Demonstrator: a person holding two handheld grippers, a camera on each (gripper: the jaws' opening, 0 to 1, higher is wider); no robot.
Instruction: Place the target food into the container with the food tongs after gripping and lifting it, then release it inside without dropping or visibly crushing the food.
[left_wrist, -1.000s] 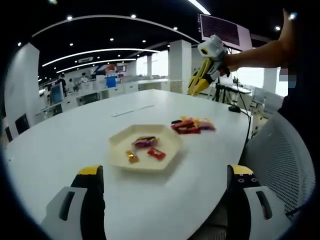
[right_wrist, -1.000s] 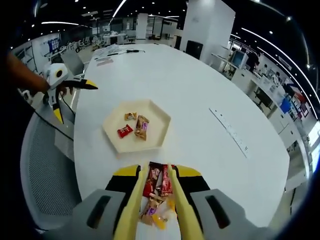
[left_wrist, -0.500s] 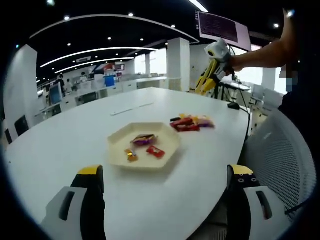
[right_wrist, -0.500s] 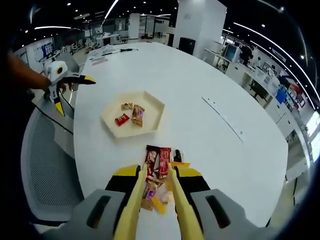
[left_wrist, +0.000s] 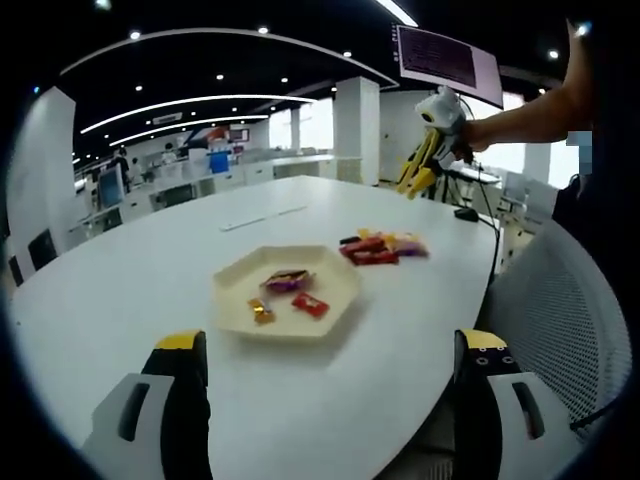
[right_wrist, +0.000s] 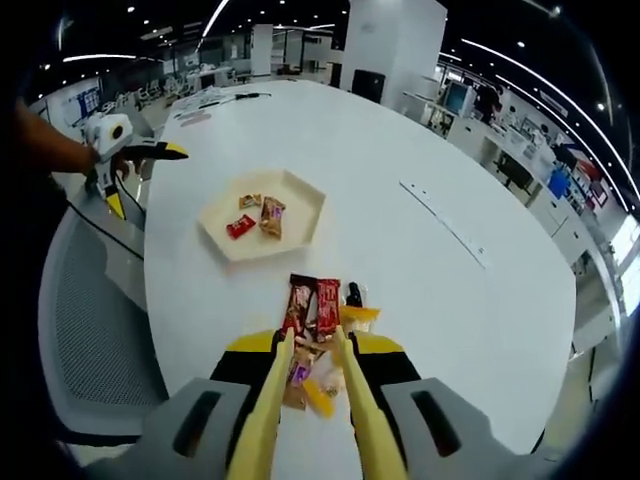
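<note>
Left gripper view: the left gripper (left_wrist: 330, 400) is held low over the near edge of the white table (left_wrist: 120, 290), its two jaws spread wide apart with nothing between them. Ahead of it lies the cream hexagonal tray (left_wrist: 287, 295), holding three wrapped candies (left_wrist: 290, 282). Beyond the tray, apart from it, a pile of wrapped snacks (left_wrist: 382, 247) lies on the table. At upper right a person's forearm (left_wrist: 520, 110) reaches in, holding the right gripper (left_wrist: 418, 172) with its yellow tongs pointing down, raised above the table and well clear of the pile.

Right gripper view: the yellow tongs (right_wrist: 312, 340) on the right gripper rise from the bottom, their tips a narrow gap apart and holding nothing. The snack pile (right_wrist: 312, 325) shows just beyond and between the tips; two dark red bars (right_wrist: 314, 303) lie at its far side. The tray (right_wrist: 262, 213) sits farther on, and the left gripper (right_wrist: 128, 178) is at the table's left edge, jaws wide.
</note>
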